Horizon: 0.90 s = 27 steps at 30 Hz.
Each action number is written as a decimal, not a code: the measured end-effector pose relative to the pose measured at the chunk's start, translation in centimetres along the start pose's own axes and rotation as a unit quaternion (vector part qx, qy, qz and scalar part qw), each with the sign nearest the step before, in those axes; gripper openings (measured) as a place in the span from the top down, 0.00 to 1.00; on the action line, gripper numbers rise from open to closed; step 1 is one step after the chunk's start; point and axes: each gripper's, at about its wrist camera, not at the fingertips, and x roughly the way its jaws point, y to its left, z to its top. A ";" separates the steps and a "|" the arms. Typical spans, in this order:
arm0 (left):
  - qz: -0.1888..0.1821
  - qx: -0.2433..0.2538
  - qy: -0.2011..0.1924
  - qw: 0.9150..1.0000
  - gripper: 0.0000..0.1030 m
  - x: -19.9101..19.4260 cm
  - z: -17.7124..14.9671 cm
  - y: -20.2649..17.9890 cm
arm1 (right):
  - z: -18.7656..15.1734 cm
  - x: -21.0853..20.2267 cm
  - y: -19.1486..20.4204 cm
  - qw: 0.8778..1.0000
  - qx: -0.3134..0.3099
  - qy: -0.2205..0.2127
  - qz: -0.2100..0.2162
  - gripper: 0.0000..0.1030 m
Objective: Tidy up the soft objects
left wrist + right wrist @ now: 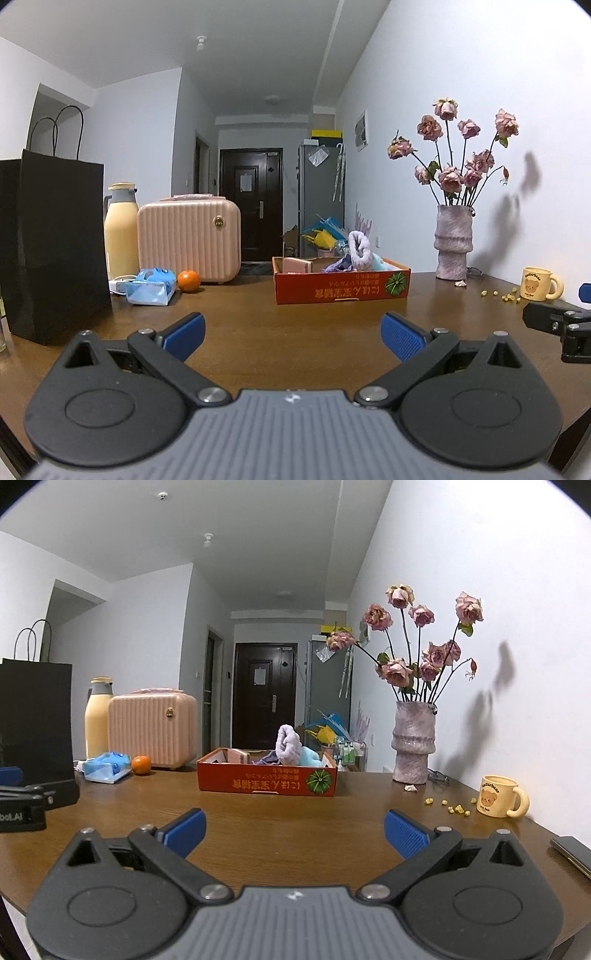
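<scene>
The red cardboard box (341,286) sits at the centre of the left wrist view, its long side running across the frame and its printed face, with upside-down lettering and a green melon picture, turned toward the cameras. Inside it lie the soft things — a lavender fleece piece (359,248) that stands up above the rim with its long axis near vertical, a purple cloth (338,265) low beside it, a light blue plush item (382,263) on the right, and a pink block (295,264) on the left.

The left tool (291,334) hovers low over the brown wooden counter (258,332), its blue pads spread wide with nothing between them. The right tool (293,830) is likewise wide apart and empty, well short of the box.

At the left of the frame stand a black paper bag (55,240), a cream thermos (121,230), a pink ribbed case (188,242), a blue tissue pack (151,288) and a tangerine (188,280). On the right, a textured vase of dried pink roses (453,242) stands by the white wall, with a bear mug (541,283) and scattered yellow bits (506,294) near it. A hallway with a dark door (251,199) and a grey refrigerator (320,199) lies beyond.
</scene>
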 end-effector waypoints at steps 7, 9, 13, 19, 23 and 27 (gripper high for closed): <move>0.000 0.003 -0.007 1.000 0.00 -0.3 -0.1 -0.2 | 0.0 -0.3 0.1 1.000 -0.001 -0.002 0.000 0.00; 0.000 0.003 -0.008 1.000 0.00 -0.3 -0.1 -0.2 | 0.0 -0.3 0.1 1.000 -0.001 -0.002 0.001 0.00; 0.000 0.005 -0.010 1.000 0.00 -0.4 -0.1 -0.2 | 0.0 -0.3 0.1 1.000 -0.001 -0.002 0.001 0.00; 0.001 0.006 -0.015 1.000 0.00 -0.7 -0.2 -0.1 | 0.0 -0.4 0.1 1.000 -0.002 -0.004 0.002 0.00; 0.002 0.006 -0.016 1.000 0.00 -0.7 -0.2 -0.1 | 0.1 -0.5 0.1 1.000 -0.002 -0.004 0.002 0.00; 0.005 0.008 -0.021 1.000 0.00 -1.0 -0.1 -0.1 | 0.1 -0.5 0.1 1.000 -0.001 -0.004 0.002 0.00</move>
